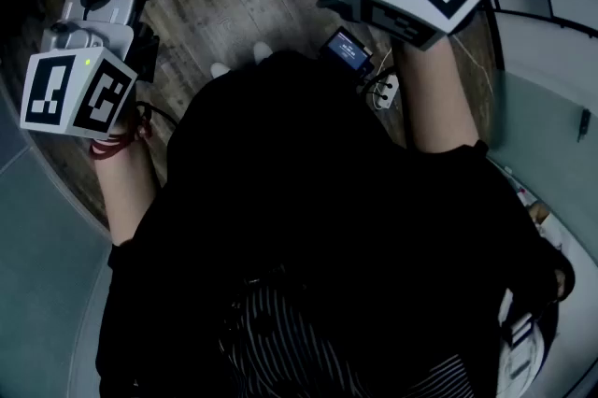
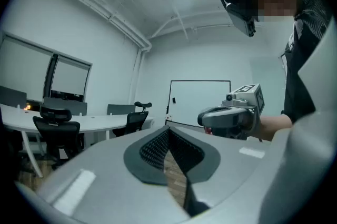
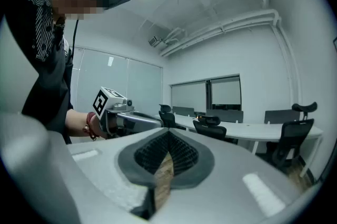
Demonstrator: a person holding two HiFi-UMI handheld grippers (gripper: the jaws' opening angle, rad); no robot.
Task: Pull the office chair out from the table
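Black office chairs stand tucked at a long white table [image 2: 100, 122] across the room. The left gripper view shows one chair [image 2: 55, 133] at the near left and another chair [image 2: 135, 118] farther along. In the right gripper view the table [image 3: 263, 129] has a chair [image 3: 213, 127] at its middle and a chair [image 3: 290, 136] at the right. My left gripper [image 2: 168, 132] is shut and holds nothing. My right gripper [image 3: 168, 134] is also shut and holds nothing. Both are held up in the air, well away from the chairs, each facing the other.
Looking down, the head view is mostly filled by the person's dark clothing [image 1: 308, 228], above a wood-pattern floor [image 1: 220, 4]. A whiteboard [image 2: 200, 102] hangs on the far wall. Glass partitions [image 3: 126, 91] and windows [image 3: 210, 94] line the room.
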